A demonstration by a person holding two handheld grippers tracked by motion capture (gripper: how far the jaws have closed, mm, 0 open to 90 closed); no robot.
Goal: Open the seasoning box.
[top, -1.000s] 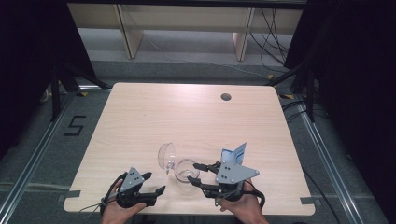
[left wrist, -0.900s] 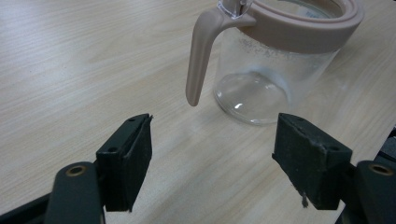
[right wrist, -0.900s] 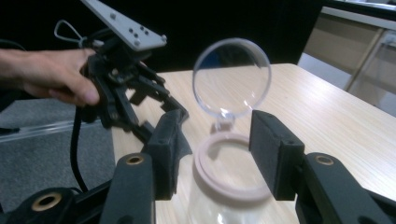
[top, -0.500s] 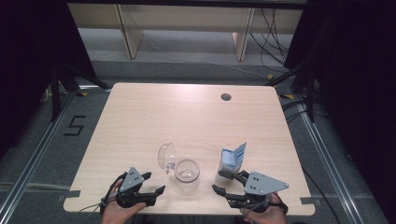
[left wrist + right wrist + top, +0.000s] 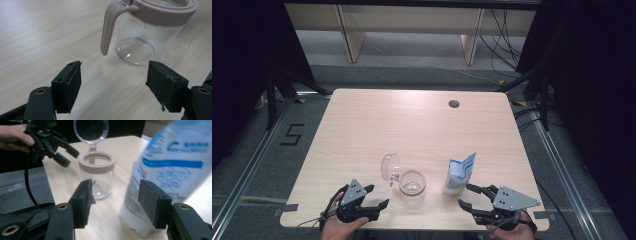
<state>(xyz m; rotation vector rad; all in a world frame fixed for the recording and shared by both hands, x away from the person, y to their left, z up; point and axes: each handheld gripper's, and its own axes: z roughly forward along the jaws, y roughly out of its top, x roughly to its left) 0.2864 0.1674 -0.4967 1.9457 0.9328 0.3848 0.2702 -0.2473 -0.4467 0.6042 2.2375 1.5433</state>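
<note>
Resting near the bench's [image 5: 362, 125] front edge, the left gripper [image 5: 374, 197] holds its jaws wide and empty, aimed at the glass jar [image 5: 412, 187], whose clear lid [image 5: 390, 166] stands flipped open. Right of the jar stands the blue-and-white pouch [image 5: 459, 175]. The right gripper [image 5: 468, 196], just beside the pouch, has just been opening its jaws, nothing clamped.

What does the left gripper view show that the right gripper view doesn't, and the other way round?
The left gripper view alone shows the beige handle hanging down the side of the clear glass jar with a beige rim.

The right gripper view alone shows the jar's round clear lid flipped open, the white and blue pouch and the left gripper in a hand.

Both show the jar standing on the light wooden table.
</note>
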